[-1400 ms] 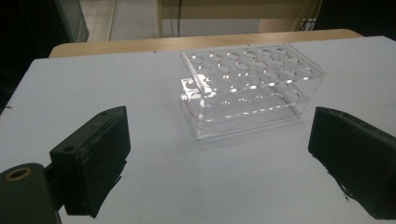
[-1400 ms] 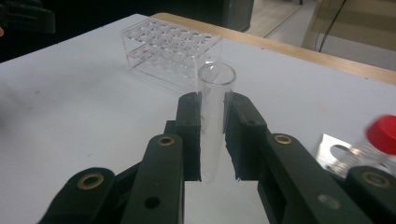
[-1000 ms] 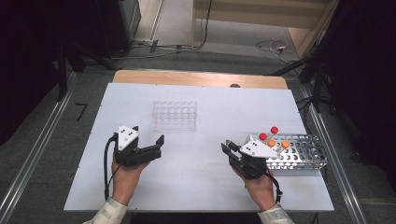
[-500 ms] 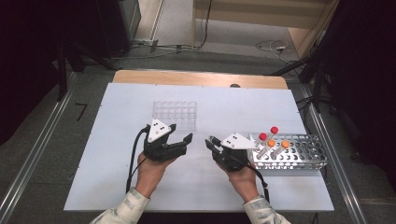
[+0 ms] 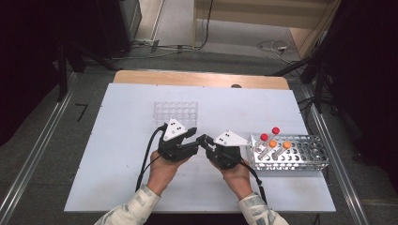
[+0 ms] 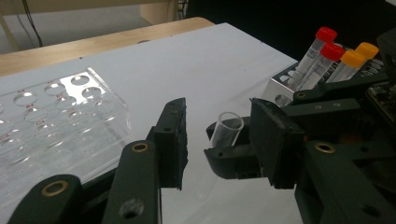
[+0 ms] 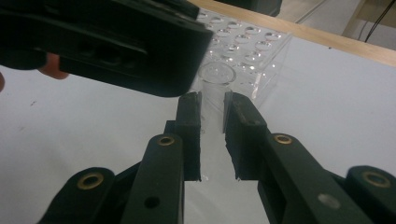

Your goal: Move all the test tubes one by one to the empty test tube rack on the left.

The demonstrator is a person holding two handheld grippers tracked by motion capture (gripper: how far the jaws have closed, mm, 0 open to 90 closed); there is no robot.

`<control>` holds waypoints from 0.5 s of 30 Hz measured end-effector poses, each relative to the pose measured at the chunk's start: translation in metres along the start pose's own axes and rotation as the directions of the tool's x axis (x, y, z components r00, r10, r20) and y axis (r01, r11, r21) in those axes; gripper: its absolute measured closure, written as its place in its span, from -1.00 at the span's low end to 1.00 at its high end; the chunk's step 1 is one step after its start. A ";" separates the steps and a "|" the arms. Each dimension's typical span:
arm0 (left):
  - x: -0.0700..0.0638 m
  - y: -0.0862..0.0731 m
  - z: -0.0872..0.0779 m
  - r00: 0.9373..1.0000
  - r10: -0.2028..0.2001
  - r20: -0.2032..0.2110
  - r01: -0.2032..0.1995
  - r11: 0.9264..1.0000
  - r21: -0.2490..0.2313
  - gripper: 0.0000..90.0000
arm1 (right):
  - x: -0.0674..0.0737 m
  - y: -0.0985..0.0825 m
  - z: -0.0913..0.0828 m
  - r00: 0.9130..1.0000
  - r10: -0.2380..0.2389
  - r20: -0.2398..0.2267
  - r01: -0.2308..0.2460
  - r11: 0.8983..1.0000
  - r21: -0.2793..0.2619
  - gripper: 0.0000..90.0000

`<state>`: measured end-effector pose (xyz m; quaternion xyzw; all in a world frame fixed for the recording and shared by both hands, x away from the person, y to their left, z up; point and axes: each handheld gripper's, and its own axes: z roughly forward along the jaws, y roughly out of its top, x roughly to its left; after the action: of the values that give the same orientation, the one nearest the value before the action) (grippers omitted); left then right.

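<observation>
My hands came together mid-table. Right tongs grip the clear tube; left tongs have been closing around it, not touching yet. Handover next, I think.

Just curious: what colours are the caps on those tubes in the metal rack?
Red and orange caps, clearest in the left gripper view.

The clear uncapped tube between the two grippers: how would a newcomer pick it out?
On the white table, look between the acrylic rack and the metal rack, where the grippers meet. The right gripper holds the clear tube. Unlike the racked tubes, it has no coloured cap.
</observation>
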<state>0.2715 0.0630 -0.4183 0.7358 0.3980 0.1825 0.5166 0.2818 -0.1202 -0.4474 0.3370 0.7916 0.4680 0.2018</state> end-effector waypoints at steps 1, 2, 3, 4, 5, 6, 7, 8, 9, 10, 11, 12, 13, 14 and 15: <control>0.000 0.000 0.001 1.000 -0.002 0.000 0.002 1.000 -0.001 0.26 | 0.001 0.000 0.001 1.000 0.001 -0.003 -0.001 1.000 0.003 0.63; 0.000 0.000 0.001 1.000 -0.002 0.000 0.002 1.000 -0.001 0.26 | 0.002 0.001 0.002 1.000 -0.004 -0.005 0.004 1.000 0.000 0.63; -0.001 0.000 0.002 1.000 -0.002 -0.001 0.002 1.000 -0.001 0.26 | 0.003 0.001 0.002 1.000 0.000 -0.007 0.000 1.000 -0.001 0.63; -0.001 0.000 0.004 1.000 0.005 -0.012 -0.005 1.000 0.005 0.28 | 0.003 0.001 0.002 1.000 0.000 -0.008 0.000 1.000 -0.003 0.63; 0.000 0.000 0.005 1.000 0.007 -0.015 -0.007 1.000 0.008 0.32 | 0.004 0.002 0.002 1.000 -0.004 -0.008 0.004 1.000 -0.006 0.63; 0.000 0.000 0.006 1.000 0.006 -0.016 -0.006 1.000 0.013 0.35 | 0.005 0.002 0.002 1.000 -0.002 -0.011 0.002 1.000 -0.008 0.63; 0.000 0.000 0.006 1.000 0.006 -0.016 -0.006 1.000 0.013 0.40 | 0.005 0.003 0.002 1.000 -0.004 -0.012 0.004 1.000 -0.011 0.63; -0.001 -0.001 0.007 1.000 0.012 -0.012 -0.012 1.000 0.015 0.43 | 0.006 0.003 0.001 1.000 -0.006 -0.012 0.006 1.000 -0.011 0.63; -0.001 -0.001 0.008 1.000 0.011 -0.008 -0.011 1.000 0.016 0.47 | 0.006 0.003 0.001 1.000 -0.009 -0.012 0.009 1.000 -0.010 0.63; -0.001 -0.001 0.008 1.000 0.011 -0.008 -0.011 1.000 0.016 0.52 | 0.006 0.003 0.001 1.000 -0.010 -0.010 0.010 1.000 -0.009 0.63; -0.002 -0.001 0.008 1.000 0.011 -0.011 -0.011 1.000 0.022 0.52 | 0.006 0.003 0.001 1.000 -0.010 -0.010 0.010 1.000 -0.009 0.63; -0.004 0.000 0.009 1.000 0.019 -0.014 -0.018 0.999 0.035 0.63 | 0.007 0.003 0.002 1.000 -0.010 -0.009 0.010 1.000 -0.006 0.63; -0.005 0.000 0.010 1.000 0.022 -0.021 -0.021 0.999 0.035 0.66 | 0.007 0.002 0.002 1.000 -0.012 -0.008 0.012 1.000 -0.004 0.63; -0.005 0.000 0.010 1.000 0.022 -0.021 -0.021 0.999 0.035 0.67 | 0.007 0.002 0.002 1.000 -0.012 -0.008 0.012 1.000 -0.004 0.63; -0.006 0.000 0.010 0.999 0.028 -0.027 -0.027 0.999 0.037 0.67 | 0.006 0.002 0.003 1.000 -0.012 -0.005 0.012 1.000 -0.002 0.63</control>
<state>0.2745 0.0525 -0.4214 0.7481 0.3983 0.1923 0.4948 0.2799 -0.1132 -0.4465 0.3308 0.7937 0.4685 0.2027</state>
